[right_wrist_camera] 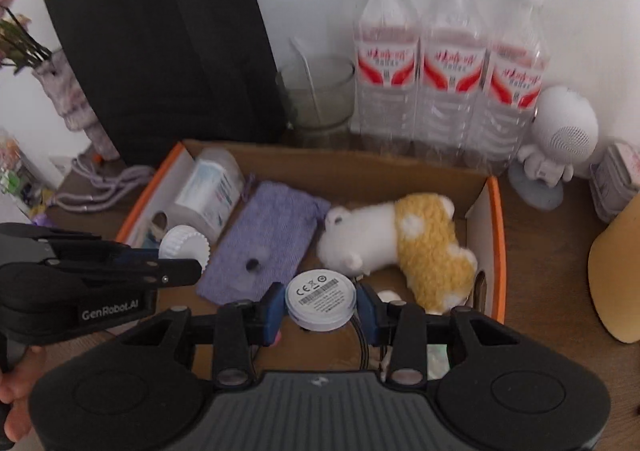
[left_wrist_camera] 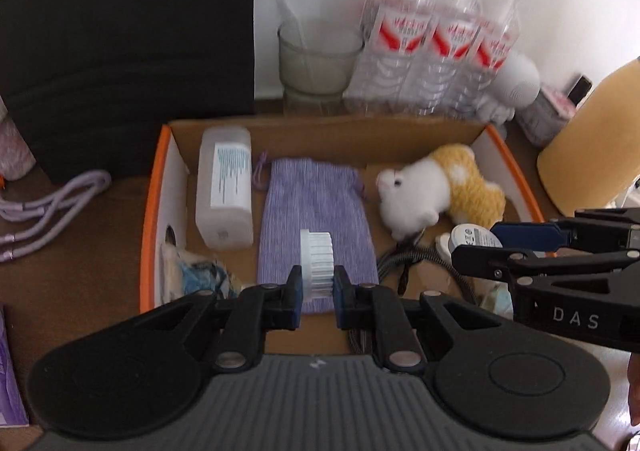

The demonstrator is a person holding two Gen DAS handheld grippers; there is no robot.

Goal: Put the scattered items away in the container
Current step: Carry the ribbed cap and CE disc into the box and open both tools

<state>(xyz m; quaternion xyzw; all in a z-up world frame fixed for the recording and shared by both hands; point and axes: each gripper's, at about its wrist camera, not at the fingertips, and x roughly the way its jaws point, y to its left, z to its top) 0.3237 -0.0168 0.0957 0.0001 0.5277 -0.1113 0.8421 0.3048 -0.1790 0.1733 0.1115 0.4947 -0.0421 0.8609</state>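
Both grippers hang over the open orange-edged cardboard box [left_wrist_camera: 154, 187], each carrying something to drop in, which is why they tilt down toward its floor. The left gripper [left_wrist_camera: 317, 291] has its fingers narrowed onto a small white ribbed plastic cap [left_wrist_camera: 317, 261], pinched edge-on low in the middle of its own frame, directly above the flat purple knitted pouch [left_wrist_camera: 316, 207] lying in the box. The right gripper [right_wrist_camera: 320, 309] clamps a round white disc with a printed grey label [right_wrist_camera: 320, 299] between its blue pads, face up, at the lower centre of its view and just in front of the white and yellow plush toy [right_wrist_camera: 400, 247]. A translucent white rectangular bottle [left_wrist_camera: 225, 191] lies at the box's upper left. Both held items look, to my eye, ready for release, sitting over the box's near half rather than the brown table [left_wrist_camera: 80, 251].
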